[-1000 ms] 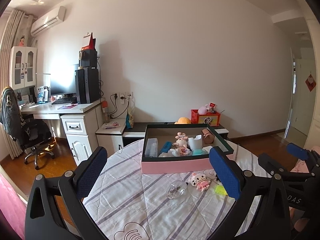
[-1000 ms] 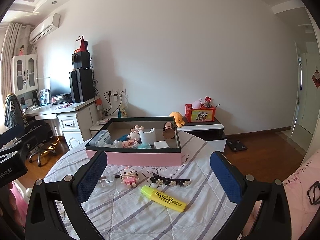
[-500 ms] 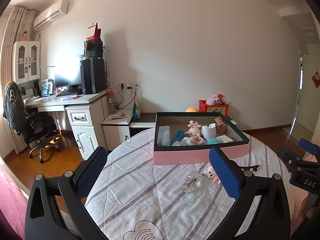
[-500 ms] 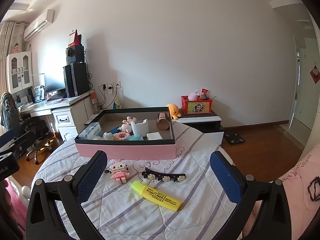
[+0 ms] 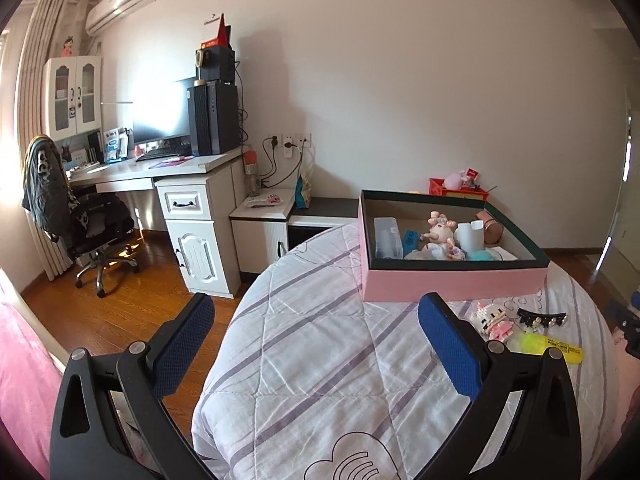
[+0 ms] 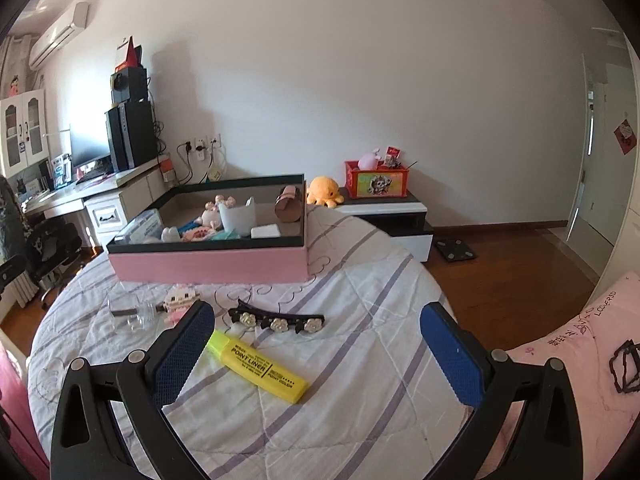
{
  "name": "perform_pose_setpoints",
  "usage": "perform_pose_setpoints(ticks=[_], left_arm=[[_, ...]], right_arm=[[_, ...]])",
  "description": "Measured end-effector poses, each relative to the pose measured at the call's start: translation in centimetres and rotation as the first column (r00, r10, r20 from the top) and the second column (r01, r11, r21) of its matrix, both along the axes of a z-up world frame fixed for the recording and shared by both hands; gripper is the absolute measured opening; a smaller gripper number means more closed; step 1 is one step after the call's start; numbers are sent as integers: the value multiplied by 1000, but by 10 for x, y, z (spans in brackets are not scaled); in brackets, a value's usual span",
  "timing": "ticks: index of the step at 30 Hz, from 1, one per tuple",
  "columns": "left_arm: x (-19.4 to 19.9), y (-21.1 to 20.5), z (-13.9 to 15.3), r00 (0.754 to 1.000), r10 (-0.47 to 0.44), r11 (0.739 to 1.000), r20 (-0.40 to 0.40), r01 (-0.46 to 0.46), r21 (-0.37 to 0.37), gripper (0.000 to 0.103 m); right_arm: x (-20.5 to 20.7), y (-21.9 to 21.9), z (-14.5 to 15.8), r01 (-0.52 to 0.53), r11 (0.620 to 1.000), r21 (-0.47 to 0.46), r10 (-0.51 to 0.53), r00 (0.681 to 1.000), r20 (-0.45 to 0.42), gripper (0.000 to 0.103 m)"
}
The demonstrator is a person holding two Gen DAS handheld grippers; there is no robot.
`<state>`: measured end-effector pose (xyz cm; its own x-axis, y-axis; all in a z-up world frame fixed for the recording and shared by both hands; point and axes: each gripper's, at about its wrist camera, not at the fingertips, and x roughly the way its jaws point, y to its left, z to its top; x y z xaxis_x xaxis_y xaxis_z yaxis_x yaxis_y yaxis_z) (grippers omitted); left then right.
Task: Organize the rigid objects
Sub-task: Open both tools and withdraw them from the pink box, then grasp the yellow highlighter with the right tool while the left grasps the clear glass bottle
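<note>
1. Your bench [image 6: 360, 420] has a striped quilted cloth on it; the pink box [image 6: 208, 266] w/ dark rim sits at the far side, already holding small toys, a white cup and a brown roll.
2. Loose on the cloth in front of the box: clear glass bottle [image 6: 130, 314], pink block figure [image 6: 178, 300], black hair clip w/ flowers [image 6: 276, 320], yellow highlighter [image 6: 258, 366].
3. Right tongs [image 6: 316, 356]: wide open, holding nothing. Highlighter lies btwn the fingers, its cap end just beside the left pad [image 6: 182, 354]; clip is just past the tips. Nothing blocks the way to either.
4. Left tongs [image 5: 316, 348]: wide open, empty, above bare cloth at the bench's left part. Figure [image 5: 494, 320], clip [image 5: 540, 316] and highlighter [image 5: 548, 346] all lie to the right, beyond the right pad [image 5: 450, 346].
5. In the left view the box [image 5: 452, 282] is ahead and to the right.
</note>
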<state>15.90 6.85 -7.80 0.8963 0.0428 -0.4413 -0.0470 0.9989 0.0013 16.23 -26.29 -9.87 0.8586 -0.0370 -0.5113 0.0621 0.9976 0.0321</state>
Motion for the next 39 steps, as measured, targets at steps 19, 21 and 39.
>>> perform_pose_setpoints(ticks=[19,21,39], left_arm=[[23,-63,-30,977,-162,983,-139,173,66,103],[26,-67,-33,974,-165,982,-154,178,71,103],[89,-126,-69,906,-246,951,-344,295,97,83]], right_arm=[[65,48,-63,-354,933,-62,316,890,-328,35],[61,47,-61,-352,934,-65,315,894,-318,27],[58,13,-58,-210,977,42,214,942,-259,27]])
